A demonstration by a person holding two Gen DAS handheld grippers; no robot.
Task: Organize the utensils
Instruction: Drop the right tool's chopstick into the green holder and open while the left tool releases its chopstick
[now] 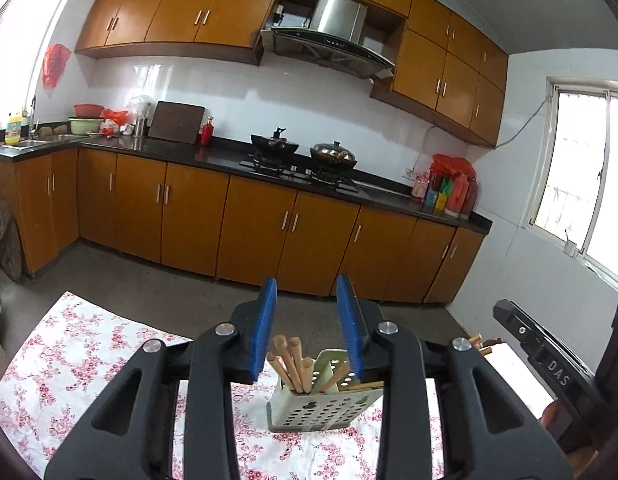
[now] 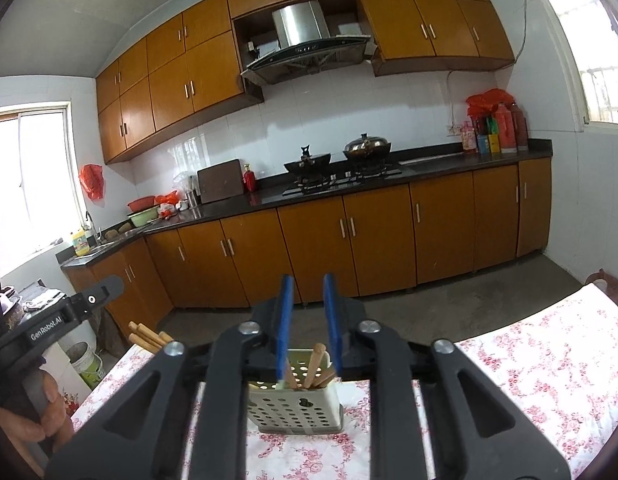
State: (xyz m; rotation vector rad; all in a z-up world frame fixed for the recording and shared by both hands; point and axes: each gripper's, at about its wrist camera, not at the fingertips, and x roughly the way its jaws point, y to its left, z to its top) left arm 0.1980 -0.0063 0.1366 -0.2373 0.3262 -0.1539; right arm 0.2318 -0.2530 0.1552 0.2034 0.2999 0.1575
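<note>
**A:** Start close in. How are the two tools sitting?

**B:** The left gripper [image 1: 311, 292] points forward and slightly down over the flowered tablecloth [image 1: 89, 344]. Its blue pads [image 1: 265, 320] stand apart, released, with nothing pressed between them. The right gripper [image 2: 309, 284] is angled much the same way, its pads [image 2: 287, 312] closer together but with a clear gap, also released and empty.

**A:** Can you see who holds them?

**B:** In the right wrist view, a hand [image 2: 45, 408] wraps the handle of the other tool at the lower left edge. That is all of the person that shows.

**A:** And the utensils?

**B:** A pale perforated utensil holder [image 1: 321, 404] stands on the cloth just beyond the fingertips. Wooden chopsticks [image 1: 295, 364] stick up from it, leaning at different angles. From the right wrist, the same holder [image 2: 301, 404] sits right below the pads. More wooden stick ends [image 2: 147, 338] lie at the cloth's left edge in that view, apart from the holder.

**A:** Farther back?

**B:** A bare floor, then orange-brown cabinets [image 1: 261, 216] under a dark counter [image 1: 213, 156], where two pans [image 1: 275, 144] sit on the stove. A range hood [image 1: 333, 40] hangs above.
</note>
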